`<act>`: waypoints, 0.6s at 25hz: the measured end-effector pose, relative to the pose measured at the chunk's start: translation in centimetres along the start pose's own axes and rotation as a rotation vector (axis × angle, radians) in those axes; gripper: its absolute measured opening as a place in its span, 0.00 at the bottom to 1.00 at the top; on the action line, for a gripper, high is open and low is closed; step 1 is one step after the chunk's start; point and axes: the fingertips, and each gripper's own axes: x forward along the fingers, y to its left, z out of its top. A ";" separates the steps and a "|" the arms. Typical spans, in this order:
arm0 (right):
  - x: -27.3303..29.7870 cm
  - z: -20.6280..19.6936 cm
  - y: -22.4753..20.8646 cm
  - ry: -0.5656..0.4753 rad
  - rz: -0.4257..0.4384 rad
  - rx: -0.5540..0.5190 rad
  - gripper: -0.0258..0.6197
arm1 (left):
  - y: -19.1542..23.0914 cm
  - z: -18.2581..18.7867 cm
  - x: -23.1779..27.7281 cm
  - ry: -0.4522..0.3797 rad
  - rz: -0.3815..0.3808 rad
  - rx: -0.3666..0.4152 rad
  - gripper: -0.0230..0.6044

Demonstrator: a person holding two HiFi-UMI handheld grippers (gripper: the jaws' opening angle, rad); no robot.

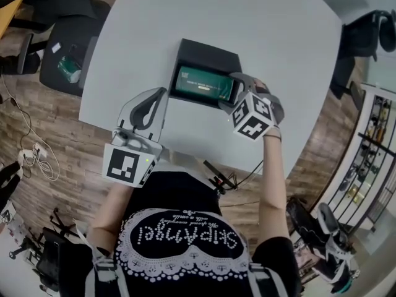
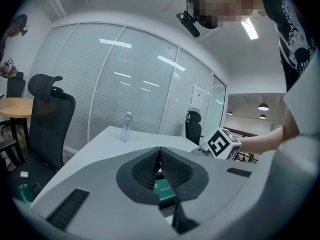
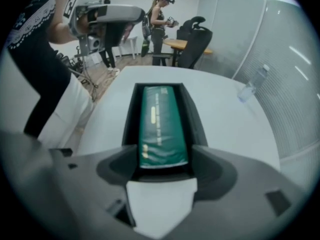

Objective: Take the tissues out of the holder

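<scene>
The left gripper (image 2: 160, 155) hangs over the near edge of the table with its fingers pressed together on nothing. It points toward the left end of the holder but stays apart from it. To its right, set back from the near edge and well clear of every corner, stands the black open-topped rectangular holder (image 1: 207, 54). The dark green plastic-wrapped tissue pack (image 1: 203, 84) lies flat inside it. The pack's long axis runs from left to right, roughly parallel to the near edge. The right gripper (image 3: 162, 159) is plainly the nearer one. It meets the pack end-on at the right end, so the long axis runs straight away from it. Its fingers are spread wide, one on each side of that end. The holder's side walls lie just at the pads, and whether the pads press on anything cannot be told. The coming move seems to turn on the fingers closing across the pack's short width, inside the walls and not on them, before any lift. The smooth pale grey table (image 1: 260, 36) with rounded corners also carries a clear plastic water bottle (image 2: 126, 126), well away from the holder. Around the table are wood-pattern flooring, black office chairs, glass partitions with blinds, and another person (image 3: 159, 19) standing by a wooden desk.
</scene>
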 end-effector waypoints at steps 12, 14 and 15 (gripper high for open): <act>2.0 -0.8 0.7 0.130 0.077 -0.063 0.55 | 1.2 0.3 0.7 -0.005 0.013 -0.009 0.07; 2.2 -0.9 0.8 0.149 0.063 -0.068 0.55 | 1.1 0.2 0.6 0.001 0.012 -0.014 0.07; 2.4 -1.1 0.8 0.158 0.055 -0.070 0.55 | 1.1 0.1 0.5 0.008 0.012 -0.019 0.07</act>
